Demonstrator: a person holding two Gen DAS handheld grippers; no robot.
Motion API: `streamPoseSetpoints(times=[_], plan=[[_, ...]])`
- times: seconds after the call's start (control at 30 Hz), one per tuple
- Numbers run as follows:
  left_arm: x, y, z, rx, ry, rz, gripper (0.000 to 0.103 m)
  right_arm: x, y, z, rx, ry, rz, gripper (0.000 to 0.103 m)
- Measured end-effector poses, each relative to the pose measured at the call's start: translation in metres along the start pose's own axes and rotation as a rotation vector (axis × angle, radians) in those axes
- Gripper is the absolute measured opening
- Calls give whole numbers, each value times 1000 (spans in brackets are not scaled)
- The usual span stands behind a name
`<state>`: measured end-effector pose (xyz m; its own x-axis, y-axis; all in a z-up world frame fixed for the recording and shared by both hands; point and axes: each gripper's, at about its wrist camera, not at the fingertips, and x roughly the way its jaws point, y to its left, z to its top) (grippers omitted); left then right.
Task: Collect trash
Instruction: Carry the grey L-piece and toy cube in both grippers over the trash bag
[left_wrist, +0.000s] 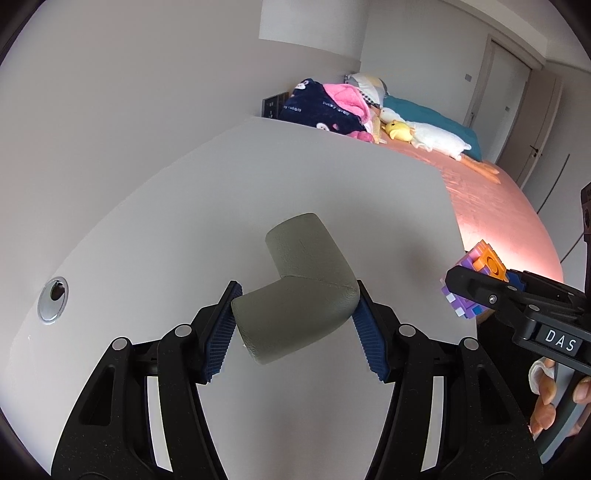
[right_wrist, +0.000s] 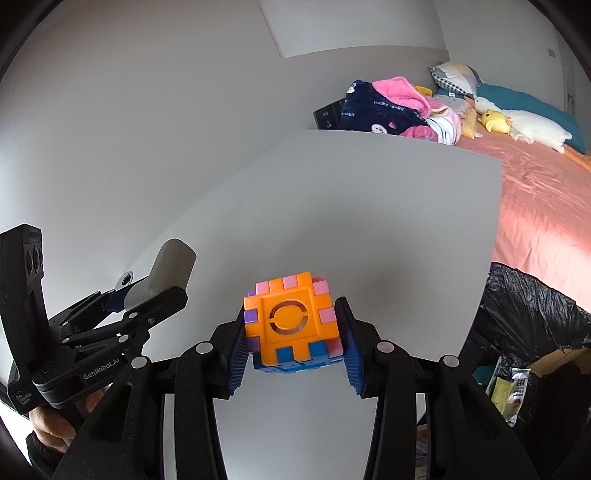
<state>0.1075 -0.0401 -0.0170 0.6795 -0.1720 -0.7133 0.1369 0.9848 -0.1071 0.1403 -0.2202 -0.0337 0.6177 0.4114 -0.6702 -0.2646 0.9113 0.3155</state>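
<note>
My left gripper (left_wrist: 295, 321) is shut on a grey L-shaped foam corner guard (left_wrist: 299, 291), held above the white desk (left_wrist: 184, 229); its blue pads press both sides. My right gripper (right_wrist: 293, 338) is shut on a puzzle cube (right_wrist: 291, 325) of orange, pink, purple and blue pieces, also lifted over the desk. In the left wrist view the cube (left_wrist: 480, 269) and the right gripper (left_wrist: 491, 295) show at the right edge. In the right wrist view the left gripper (right_wrist: 147, 295) with the foam guard (right_wrist: 170, 269) shows at the left. A bin lined with a black bag (right_wrist: 532, 317) stands at the right, beside the desk.
A round cable hole (left_wrist: 53, 304) sits in the desk at the left. Behind the desk is a bed (right_wrist: 546, 206) with a pink sheet, a dark blanket (right_wrist: 369, 110) and plush toys (left_wrist: 399, 129). Packets (right_wrist: 513, 391) lie inside the bin bag. Fingers of a hand (left_wrist: 546, 398) hold the right gripper's handle.
</note>
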Motion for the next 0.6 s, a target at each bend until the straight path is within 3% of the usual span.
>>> streamPoseSetpoints(times=[0.6], plan=[[-14, -82, -9, 95, -17, -100, 59, -77, -52, -32, 75, -84, -52, 45]])
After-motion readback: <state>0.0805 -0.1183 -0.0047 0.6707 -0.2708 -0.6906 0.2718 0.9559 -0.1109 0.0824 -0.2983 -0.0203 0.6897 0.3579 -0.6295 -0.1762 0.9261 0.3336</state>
